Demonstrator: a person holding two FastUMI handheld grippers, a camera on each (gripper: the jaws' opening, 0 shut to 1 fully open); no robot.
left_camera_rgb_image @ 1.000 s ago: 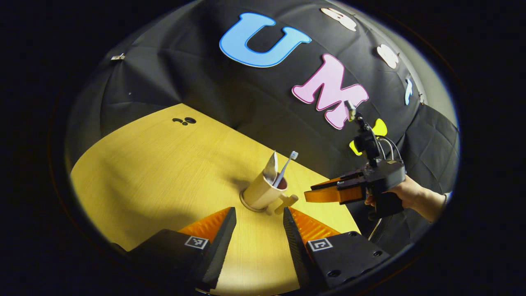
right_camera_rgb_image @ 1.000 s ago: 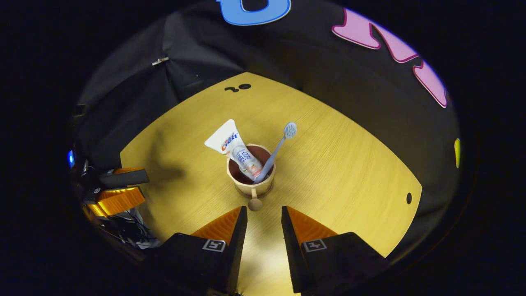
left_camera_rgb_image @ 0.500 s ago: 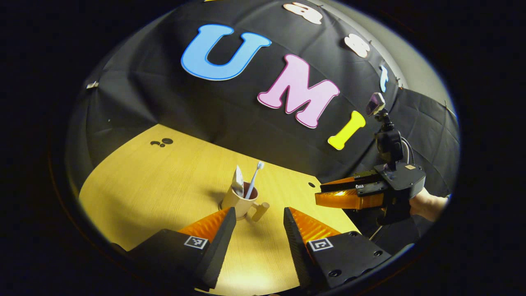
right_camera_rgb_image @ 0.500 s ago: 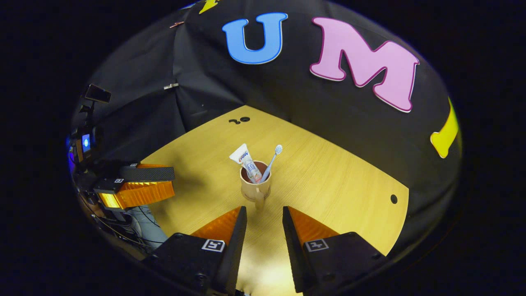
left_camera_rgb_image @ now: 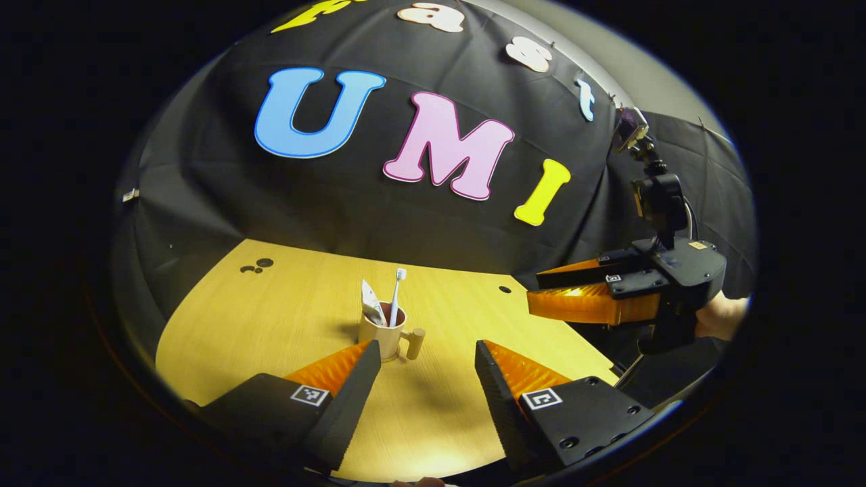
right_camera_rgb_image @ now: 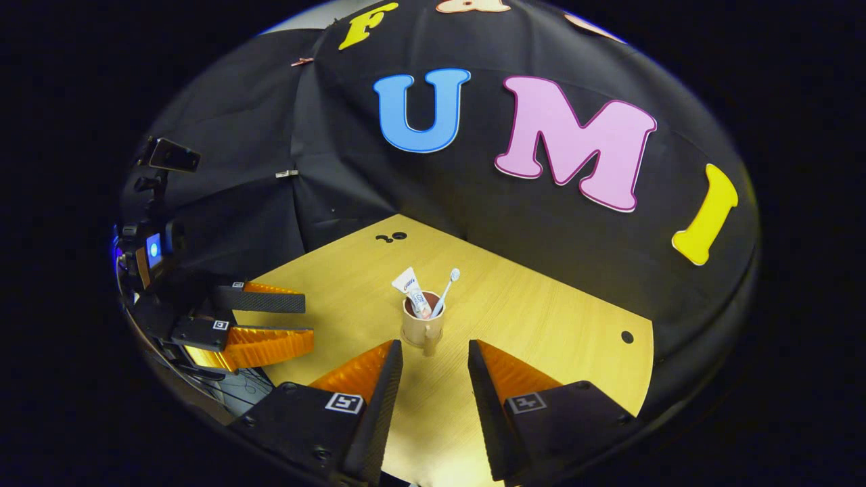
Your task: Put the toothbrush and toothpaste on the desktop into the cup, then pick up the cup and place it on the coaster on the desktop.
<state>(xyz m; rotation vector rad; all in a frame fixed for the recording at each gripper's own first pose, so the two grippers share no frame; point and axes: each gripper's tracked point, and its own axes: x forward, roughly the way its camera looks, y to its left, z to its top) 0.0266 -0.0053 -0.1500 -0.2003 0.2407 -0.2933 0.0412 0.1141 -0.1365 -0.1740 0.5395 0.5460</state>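
Only the cup (right_camera_rgb_image: 421, 327) interrupts the open desktop (right_camera_rgb_image: 541, 318).

Cup w/ brush + paste on desk, both grippers clear of it.

Beige cup (right_camera_rgb_image: 421, 328) stands upright mid-desktop (right_camera_rgb_image: 541, 325), handle twd camera. Toothpaste (right_camera_rgb_image: 413, 291) leans left in it, toothbrush (right_camera_rgb_image: 446, 291) leans right, bristles up. Can't make out coaster under cup. Right gripper (right_camera_rgb_image: 433, 379) at bottom, fingers apart, nothing betw them, cup just beyond tips w/o contact. Left gripper (right_camera_rgb_image: 304, 321) at left desk edge, orange fingers parted, well apart from cup. Small dark hole (right_camera_rgb_image: 627, 336) nr desk's right edge, dark marks (right_camera_rgb_image: 391, 237) at far corner.
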